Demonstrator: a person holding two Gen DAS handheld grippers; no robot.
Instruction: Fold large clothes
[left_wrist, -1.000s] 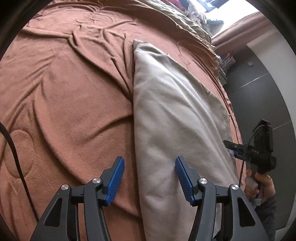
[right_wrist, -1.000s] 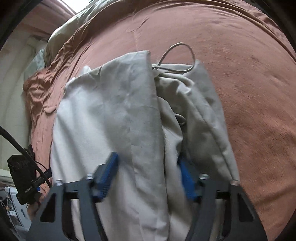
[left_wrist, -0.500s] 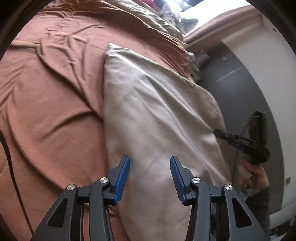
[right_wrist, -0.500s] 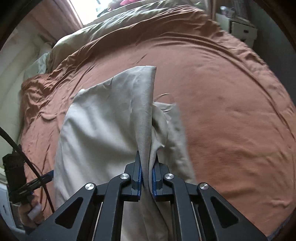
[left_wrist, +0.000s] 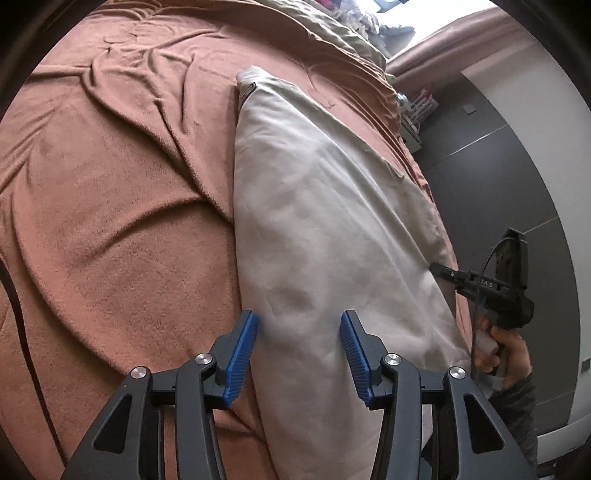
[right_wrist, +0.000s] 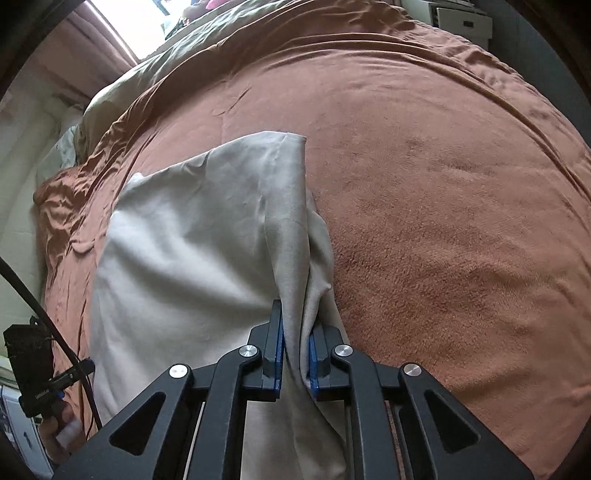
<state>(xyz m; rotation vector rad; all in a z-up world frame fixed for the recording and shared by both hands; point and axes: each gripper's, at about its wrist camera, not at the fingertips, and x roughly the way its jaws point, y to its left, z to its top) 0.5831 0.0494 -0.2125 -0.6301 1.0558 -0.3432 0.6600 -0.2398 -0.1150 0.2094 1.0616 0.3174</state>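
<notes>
Right claw (right_wrist: 295, 354) was pinched on a raised fold of the beige cotton garment (right_wrist: 192, 258) lying on the rust-brown fleece bedspread (right_wrist: 443, 221); left claw (left_wrist: 298, 354) stood spread over its edge.

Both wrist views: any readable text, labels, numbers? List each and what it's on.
Faint light marking on the black body of the right gripper, left wrist view: a few characters, too small and blurred to read.
Beige garment: no print or tag text visible.
Rust-brown blanket: none.
White drawer unit behind the bed: no legible label.
Nothing else readable in either view.
</notes>
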